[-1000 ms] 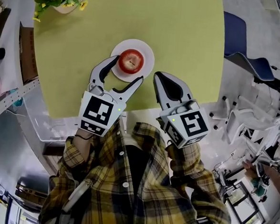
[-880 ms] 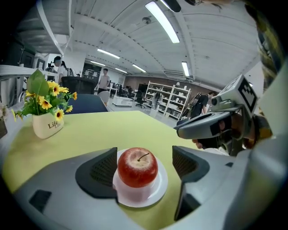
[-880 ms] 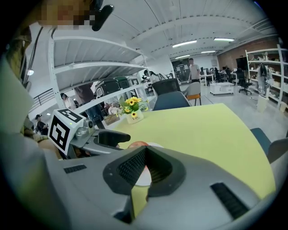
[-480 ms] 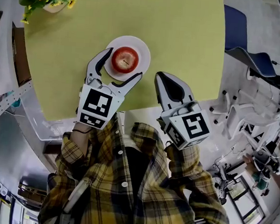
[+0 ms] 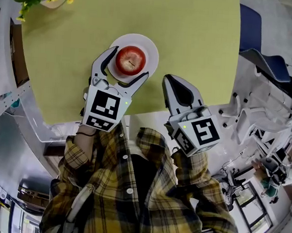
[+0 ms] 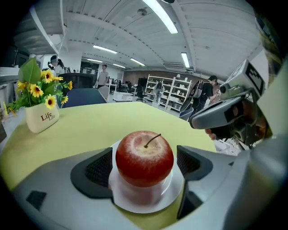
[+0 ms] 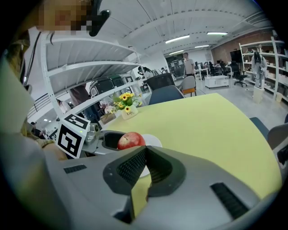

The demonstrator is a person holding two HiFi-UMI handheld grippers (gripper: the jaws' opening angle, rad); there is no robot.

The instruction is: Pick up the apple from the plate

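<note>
Apple [image 6: 144, 157] sat on the plate [image 5: 149, 49], stem up, squarely between the left gripper [image 5: 129, 64] jaws. These had just been opening wide, pads flanking, not pressing. Right gripper [image 5: 167, 80], closed and empty, was beside the plate, farther off.

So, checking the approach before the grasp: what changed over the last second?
The left gripper moved forward; its jaws have just been opening and now flank the apple without pressing it. The apple on its plate and the shut right gripper stayed put.
</note>
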